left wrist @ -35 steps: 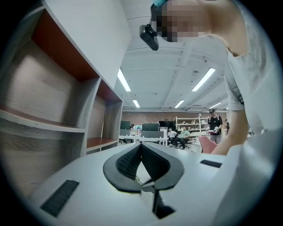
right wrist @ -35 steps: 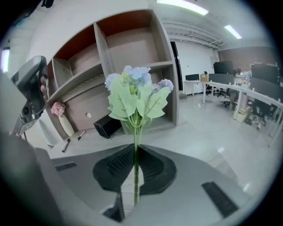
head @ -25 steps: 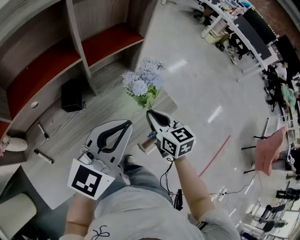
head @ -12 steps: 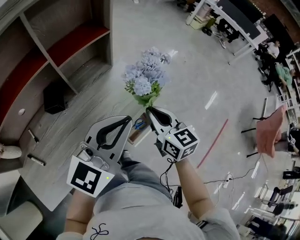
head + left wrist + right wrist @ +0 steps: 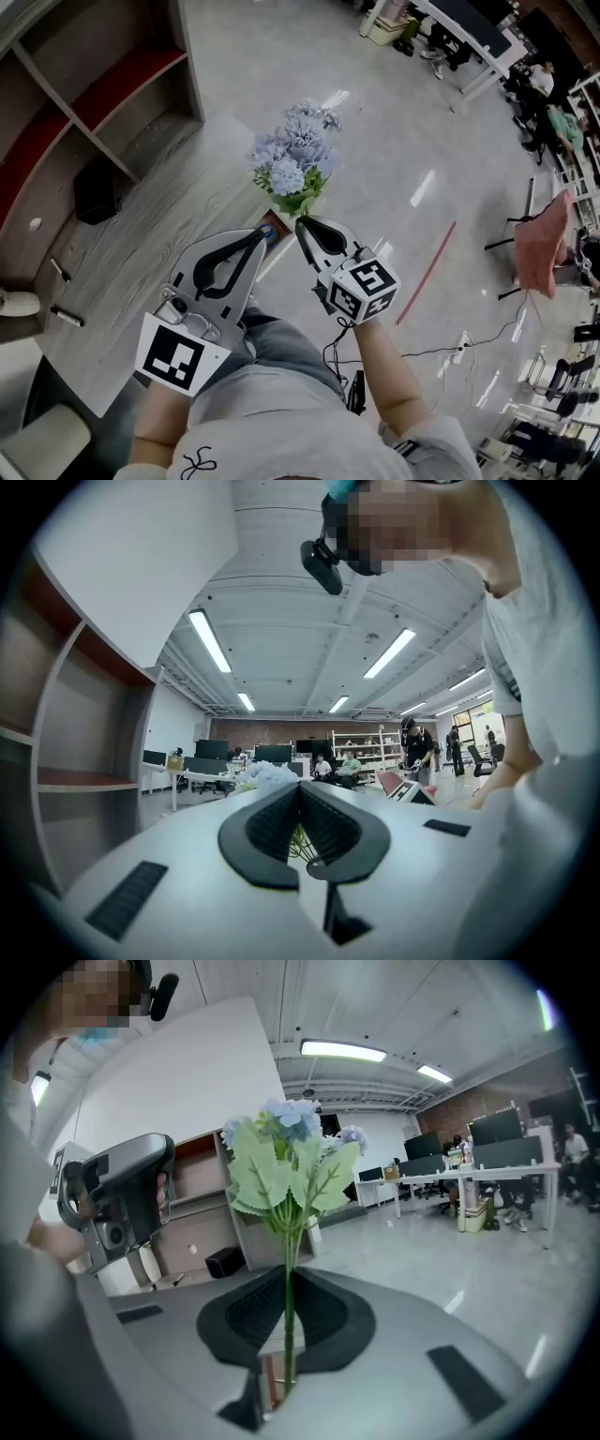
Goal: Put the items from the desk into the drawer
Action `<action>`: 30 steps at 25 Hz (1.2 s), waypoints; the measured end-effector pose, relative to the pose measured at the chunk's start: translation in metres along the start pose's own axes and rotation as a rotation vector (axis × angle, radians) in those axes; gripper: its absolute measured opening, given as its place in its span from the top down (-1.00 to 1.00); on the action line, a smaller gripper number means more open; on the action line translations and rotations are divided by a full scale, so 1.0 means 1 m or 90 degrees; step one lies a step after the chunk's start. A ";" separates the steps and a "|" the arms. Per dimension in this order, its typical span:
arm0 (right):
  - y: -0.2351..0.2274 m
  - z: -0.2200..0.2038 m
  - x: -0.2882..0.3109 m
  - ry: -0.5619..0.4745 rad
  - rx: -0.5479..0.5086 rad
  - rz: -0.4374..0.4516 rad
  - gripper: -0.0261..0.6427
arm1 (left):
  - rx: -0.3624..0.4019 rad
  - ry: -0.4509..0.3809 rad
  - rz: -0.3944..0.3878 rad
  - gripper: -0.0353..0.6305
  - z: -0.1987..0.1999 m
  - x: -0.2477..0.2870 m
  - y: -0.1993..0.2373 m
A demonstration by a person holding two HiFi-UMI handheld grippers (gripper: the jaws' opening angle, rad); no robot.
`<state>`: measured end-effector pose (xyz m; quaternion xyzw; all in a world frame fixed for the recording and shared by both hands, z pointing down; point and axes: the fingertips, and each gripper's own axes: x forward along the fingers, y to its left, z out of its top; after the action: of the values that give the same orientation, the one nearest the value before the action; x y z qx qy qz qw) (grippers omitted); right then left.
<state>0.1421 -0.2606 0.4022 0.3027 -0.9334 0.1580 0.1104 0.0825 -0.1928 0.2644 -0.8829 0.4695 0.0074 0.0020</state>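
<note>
Right gripper (image 5: 302, 225) jaws clamp the flowers (image 5: 292, 155) by the stems, blooms at 12 o'clock for carrying; left gripper (image 5: 254, 238) jaws sit closed, empty.

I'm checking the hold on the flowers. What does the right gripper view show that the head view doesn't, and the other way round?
Only the right gripper view shows the green stems pinched between the shut jaws of the right gripper, and a ceiling light. Only the head view shows the shut, empty jaws of the left gripper, the person's jeans and a red floor line. Both views show the blue flowers, the black box on the desk, and the shelving.
</note>
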 end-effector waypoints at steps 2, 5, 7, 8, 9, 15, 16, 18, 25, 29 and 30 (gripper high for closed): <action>0.001 0.001 -0.007 -0.005 0.002 -0.004 0.83 | 0.002 0.004 -0.005 0.87 0.003 -0.002 -0.007; 0.007 0.005 -0.016 -0.013 0.004 -0.008 0.83 | 0.004 0.007 -0.006 0.87 0.011 -0.009 -0.015; 0.017 -0.001 -0.023 -0.017 0.002 -0.009 0.83 | 0.004 0.006 -0.004 0.87 0.007 -0.023 -0.022; 0.024 -0.009 -0.026 -0.018 0.000 -0.010 0.83 | 0.004 0.005 -0.002 0.87 0.002 -0.034 -0.027; 0.032 -0.018 -0.030 -0.018 -0.003 -0.010 0.83 | 0.003 0.004 0.002 0.87 -0.006 -0.046 -0.033; 0.084 -0.040 -0.065 -0.018 -0.003 -0.005 0.83 | 0.004 0.012 0.022 0.87 -0.011 -0.117 -0.076; 0.100 -0.047 -0.077 -0.018 -0.004 -0.004 0.83 | 0.006 0.013 0.024 0.87 -0.012 -0.136 -0.090; 0.123 -0.056 -0.089 -0.017 -0.010 -0.002 0.83 | 0.012 0.018 0.026 0.87 -0.013 -0.162 -0.106; 0.134 -0.048 -0.100 -0.016 -0.041 -0.002 0.83 | 0.007 0.009 0.029 0.87 -0.004 -0.169 -0.118; 0.133 -0.044 -0.103 -0.011 -0.066 -0.001 0.83 | 0.014 0.000 0.033 0.87 0.001 -0.169 -0.119; 0.132 -0.044 -0.103 -0.010 -0.070 0.000 0.83 | 0.016 -0.002 0.036 0.87 0.001 -0.170 -0.119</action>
<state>0.1494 -0.0891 0.3820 0.2977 -0.9414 0.1041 0.1200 0.0866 0.0147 0.2651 -0.8690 0.4946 0.0026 0.0139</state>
